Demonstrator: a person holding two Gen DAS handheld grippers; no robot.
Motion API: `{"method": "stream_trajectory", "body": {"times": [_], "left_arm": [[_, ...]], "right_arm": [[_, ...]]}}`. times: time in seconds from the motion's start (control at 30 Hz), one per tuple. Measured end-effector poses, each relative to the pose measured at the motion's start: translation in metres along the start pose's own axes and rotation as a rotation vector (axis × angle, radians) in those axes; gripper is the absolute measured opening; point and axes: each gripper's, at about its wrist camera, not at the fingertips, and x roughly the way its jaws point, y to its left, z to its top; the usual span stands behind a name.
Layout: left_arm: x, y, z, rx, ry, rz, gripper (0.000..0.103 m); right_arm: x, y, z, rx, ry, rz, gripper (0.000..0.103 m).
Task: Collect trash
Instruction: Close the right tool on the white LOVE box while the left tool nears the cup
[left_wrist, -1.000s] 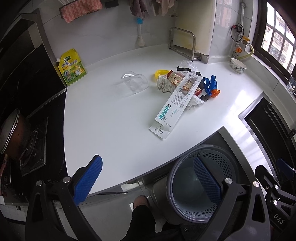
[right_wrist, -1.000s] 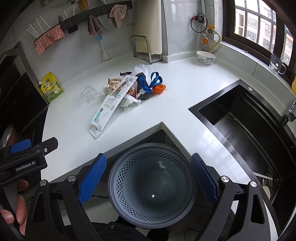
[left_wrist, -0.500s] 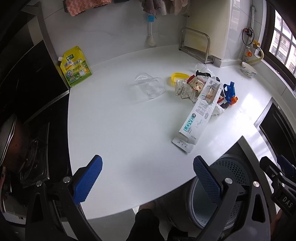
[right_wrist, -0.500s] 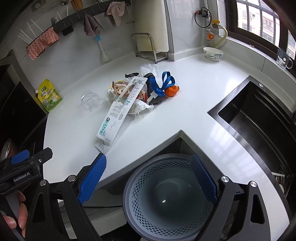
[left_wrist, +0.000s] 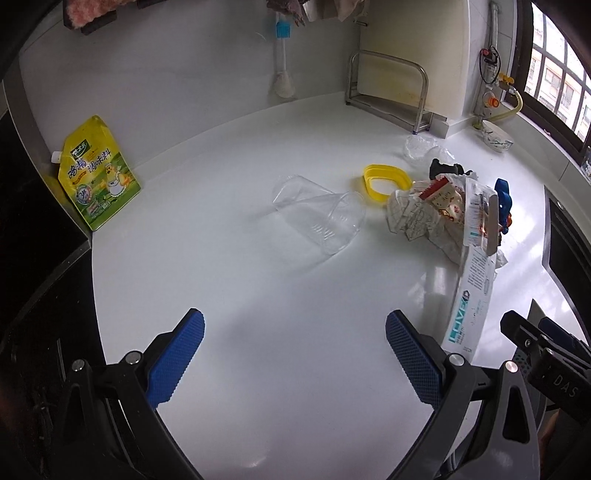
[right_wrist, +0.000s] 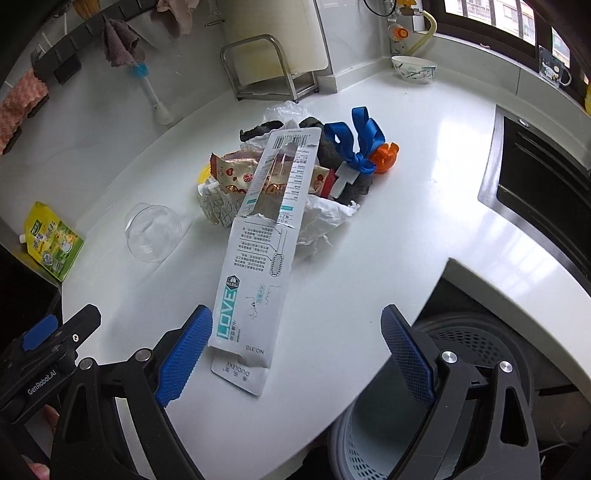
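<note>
On the white countertop: trash pile, uncollected.
Long "LOVE" package leans off the wrapper heap (blue ribbon behind); clear cup lies beside it. Right gripper and left gripper hover, jaws spread, empty. Grey basket sits below the edge.
</note>
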Motion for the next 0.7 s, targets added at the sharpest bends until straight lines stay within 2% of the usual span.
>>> {"method": "stream_trajectory", "body": {"times": [0.43, 0.6, 0.7], "left_arm": [[0.040, 0.026, 0.021, 0.019, 0.003, -0.076, 0.097], [0.052, 0.024, 0.025, 0.022, 0.004, -0.083, 0.097], [0.058, 0.023, 0.027, 0.012, -0.002, -0.092, 0.097]], "right_arm": [[0.050, 0.025, 0.013, 0.123, 0.050, -0.085, 0.088], [0.066, 0.028, 0.019, 0.121, 0.065, -0.145, 0.088], [0.077, 0.030, 0.025, 0.118, 0.079, -0.151, 0.088]]}}
